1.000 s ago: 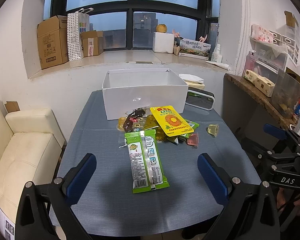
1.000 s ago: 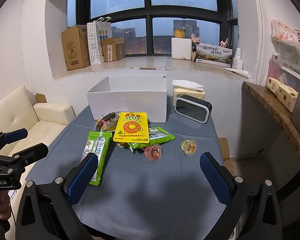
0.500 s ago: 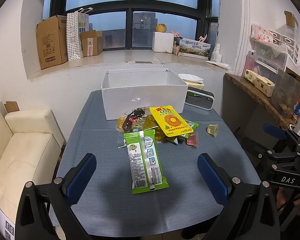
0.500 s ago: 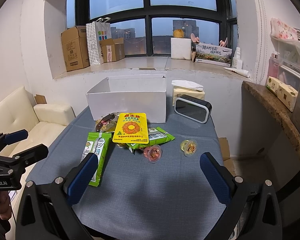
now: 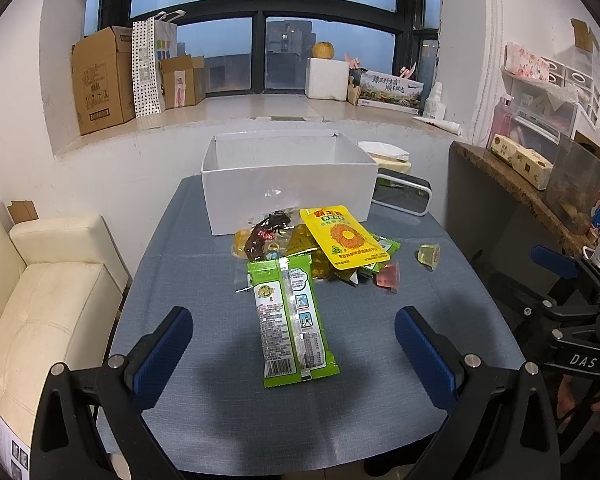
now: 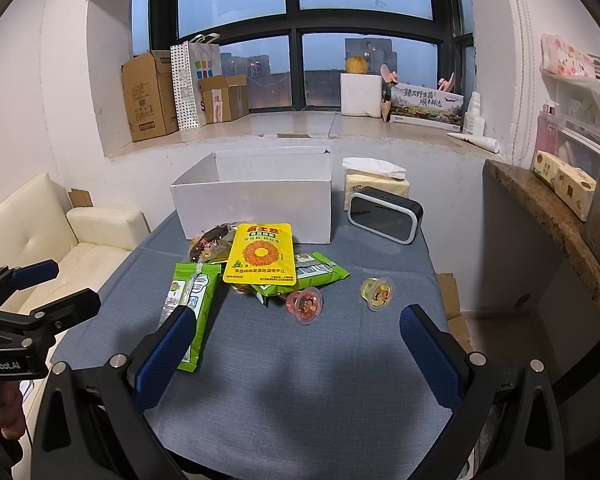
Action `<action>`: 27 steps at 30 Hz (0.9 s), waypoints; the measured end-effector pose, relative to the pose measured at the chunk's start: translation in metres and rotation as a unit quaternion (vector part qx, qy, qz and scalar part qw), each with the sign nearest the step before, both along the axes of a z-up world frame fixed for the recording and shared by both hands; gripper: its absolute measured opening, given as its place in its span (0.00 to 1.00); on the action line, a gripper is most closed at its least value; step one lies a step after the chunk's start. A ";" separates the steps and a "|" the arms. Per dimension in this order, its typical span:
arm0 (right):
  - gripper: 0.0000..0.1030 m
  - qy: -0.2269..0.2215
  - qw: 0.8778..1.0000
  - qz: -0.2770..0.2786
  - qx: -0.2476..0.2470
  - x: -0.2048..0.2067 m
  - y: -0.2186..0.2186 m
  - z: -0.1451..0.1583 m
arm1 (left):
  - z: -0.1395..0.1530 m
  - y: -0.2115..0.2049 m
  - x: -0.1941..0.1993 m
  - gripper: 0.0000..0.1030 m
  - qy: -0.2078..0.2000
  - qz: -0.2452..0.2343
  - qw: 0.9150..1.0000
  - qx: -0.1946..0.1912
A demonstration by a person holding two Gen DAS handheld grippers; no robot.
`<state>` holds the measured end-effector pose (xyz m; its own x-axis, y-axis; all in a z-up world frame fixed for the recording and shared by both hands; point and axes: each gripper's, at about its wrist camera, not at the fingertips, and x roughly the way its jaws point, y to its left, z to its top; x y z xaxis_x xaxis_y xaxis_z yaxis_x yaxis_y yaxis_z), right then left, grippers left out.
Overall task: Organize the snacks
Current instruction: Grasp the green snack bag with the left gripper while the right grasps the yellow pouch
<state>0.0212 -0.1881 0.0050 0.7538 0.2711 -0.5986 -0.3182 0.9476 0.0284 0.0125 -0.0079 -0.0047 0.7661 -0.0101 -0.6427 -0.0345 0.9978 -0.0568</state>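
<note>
Hovering wide open and empty, the left gripper (image 5: 294,344) has the green snack packet (image 5: 292,316) dead ahead on the blue table (image 5: 220,420), long axis running toward the white box (image 5: 288,184). Right gripper (image 6: 296,346), also open, sits farther off.

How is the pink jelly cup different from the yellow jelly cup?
The pink jelly cup is tipped on its side, touching the snack pile; the yellow jelly cup also lies tipped but sits alone on the table, farther right. Their colours differ. Both are small clear cups with fruit bits.
</note>
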 end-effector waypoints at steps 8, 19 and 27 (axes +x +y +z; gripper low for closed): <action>1.00 0.012 1.000 -0.002 0.001 0.008 -0.003 -0.010 | -0.044 0.002 0.041 1.00 0.057 0.015 0.998 0.011; 1.00 0.034 0.999 -0.022 -0.002 0.024 -0.017 -0.026 | -0.127 0.013 0.114 1.00 0.154 0.040 0.987 -0.013; 1.00 0.054 0.998 -0.024 0.005 0.036 -0.017 -0.039 | -0.139 0.011 0.118 0.83 0.160 0.041 0.986 -0.003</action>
<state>0.0572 -0.2046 -0.0343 0.6970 0.2413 -0.6752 -0.2661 0.9615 0.0689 0.1304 0.0029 -0.1442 0.5226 0.0392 -0.8517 -0.1329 0.9905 -0.0360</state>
